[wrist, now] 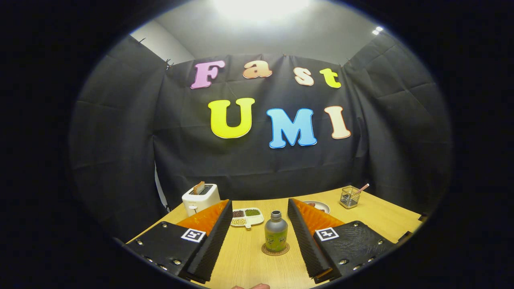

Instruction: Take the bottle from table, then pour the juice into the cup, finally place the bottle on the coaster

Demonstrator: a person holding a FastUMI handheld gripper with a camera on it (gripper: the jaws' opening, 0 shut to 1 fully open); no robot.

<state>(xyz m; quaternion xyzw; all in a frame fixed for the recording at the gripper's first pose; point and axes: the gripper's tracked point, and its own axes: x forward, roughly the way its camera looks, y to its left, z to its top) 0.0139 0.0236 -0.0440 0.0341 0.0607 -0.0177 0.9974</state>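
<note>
Bottle (276,231) upright on round coaster (275,249) on wooden worktop (245,257), between the fingers of the hand-held gripper (260,210), fingers spread wide and clear of it, divided dish (247,216) just behind, toaster (200,197) beyond, wire holder (349,196) opposite

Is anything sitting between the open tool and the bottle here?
Nothing visible does. The tool is open, and the bottle stands upright on the coaster in the gap between its fingers, with bare table around it. The divided dish, toaster and wire holder lie beyond.
</note>
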